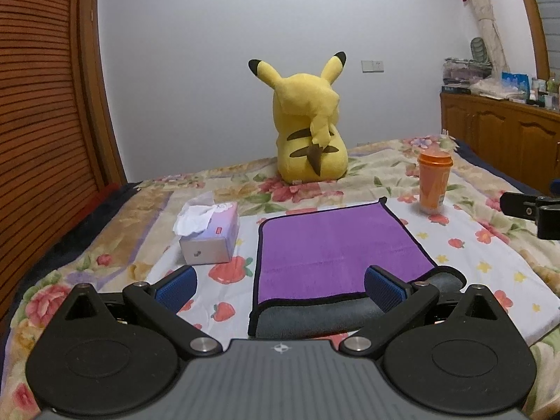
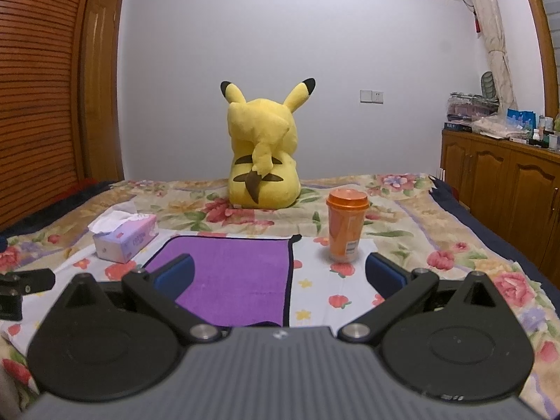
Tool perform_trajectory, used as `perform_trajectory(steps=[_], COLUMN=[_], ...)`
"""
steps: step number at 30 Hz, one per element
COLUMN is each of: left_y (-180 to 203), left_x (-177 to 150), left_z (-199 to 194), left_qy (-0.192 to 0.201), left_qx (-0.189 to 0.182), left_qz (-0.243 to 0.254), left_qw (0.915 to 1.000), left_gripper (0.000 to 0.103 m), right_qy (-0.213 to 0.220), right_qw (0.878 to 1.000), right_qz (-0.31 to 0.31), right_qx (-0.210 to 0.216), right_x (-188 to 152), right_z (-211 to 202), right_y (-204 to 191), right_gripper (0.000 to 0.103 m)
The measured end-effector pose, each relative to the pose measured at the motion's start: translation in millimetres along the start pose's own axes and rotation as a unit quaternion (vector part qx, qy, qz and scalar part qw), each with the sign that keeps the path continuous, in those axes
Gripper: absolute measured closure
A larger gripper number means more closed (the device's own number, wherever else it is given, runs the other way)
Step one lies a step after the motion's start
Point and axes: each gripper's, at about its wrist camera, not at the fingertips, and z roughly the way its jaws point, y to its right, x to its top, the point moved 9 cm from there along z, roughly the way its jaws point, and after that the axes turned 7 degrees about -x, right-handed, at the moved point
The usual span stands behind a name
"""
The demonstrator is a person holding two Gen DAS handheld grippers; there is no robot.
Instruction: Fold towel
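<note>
A purple towel [image 1: 332, 245] with black edging lies on the floral bed sheet [image 1: 490, 266]. Its near edge is turned over and shows a grey underside. My left gripper [image 1: 280, 285] is open and empty, just above the towel's near left part. The towel also shows in the right wrist view [image 2: 238, 273]. My right gripper [image 2: 280, 273] is open and empty, over the towel's right edge. The right gripper's body shows at the right border of the left wrist view [image 1: 535, 211], and the left gripper's body at the left border of the right wrist view [image 2: 24, 287].
A tissue box [image 1: 210, 234] stands left of the towel. An orange lidded cup [image 1: 434, 182] stands at its far right corner. A yellow plush toy [image 1: 308, 122] sits behind. A wooden cabinet [image 2: 507, 189] lines the right, a slatted wardrobe [image 1: 42, 105] the left.
</note>
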Motion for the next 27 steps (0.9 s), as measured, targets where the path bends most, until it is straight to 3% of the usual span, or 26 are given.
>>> perform_trajectory(steps=[10,27], left_y=[-0.9,-22.9], left_x=[-0.3,8.2], left_z=[11.2,45.5], left_qy=[-0.018,-0.039], left_qx=[-0.002,0.002], left_qz=[-0.003,-0.019], left_qw=[0.9998,0.9991], left_gripper=[0.0,0.0], right_qy=[-0.028,-0.038], right_qw=[0.999,0.999], right_qz=[-0.025,-0.032], right_qx=[0.008,0.017], right_x=[-4.6,0.9], right_z=[18.0,55.2], right_y=[-11.5,-17.6], right_gripper=[0.0,0.0])
